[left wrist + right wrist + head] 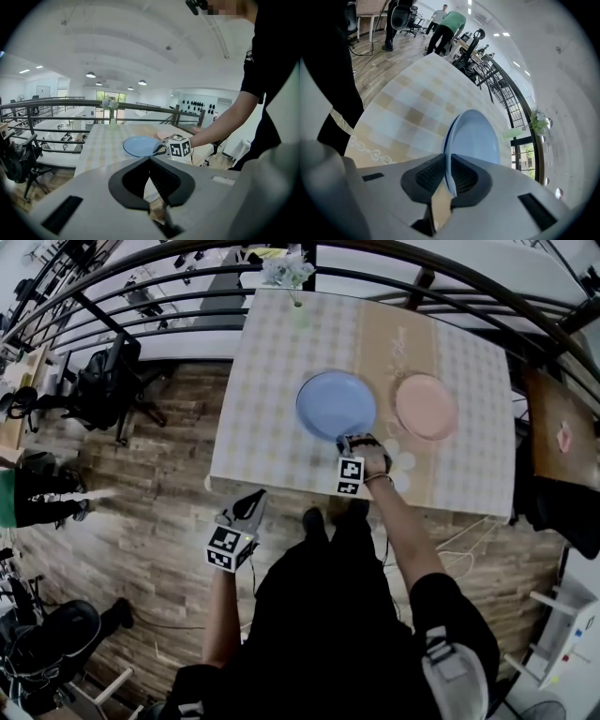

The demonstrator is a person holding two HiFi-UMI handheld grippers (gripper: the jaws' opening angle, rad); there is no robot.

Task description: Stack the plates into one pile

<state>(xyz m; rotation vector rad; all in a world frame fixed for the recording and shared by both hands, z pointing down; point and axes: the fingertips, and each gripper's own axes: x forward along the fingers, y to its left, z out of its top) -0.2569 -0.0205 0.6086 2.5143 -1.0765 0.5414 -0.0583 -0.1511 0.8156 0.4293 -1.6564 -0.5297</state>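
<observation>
Right gripper (347, 441) is clamped on the blue plate (335, 402) at its near rim; the plate sits mid-surface (272, 381), possibly just tilting up, hard to tell; the pickup step is in hand. The pink plate (427, 406) lies just beside; next comes lifting clear, carrying across and lowering centred. Left gripper (254, 501) hangs off the surface, jaws together, empty.

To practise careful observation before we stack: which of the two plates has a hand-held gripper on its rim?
The blue plate: the right hand-held gripper clamps its near rim. The pink plate beside it lies untouched.
</observation>
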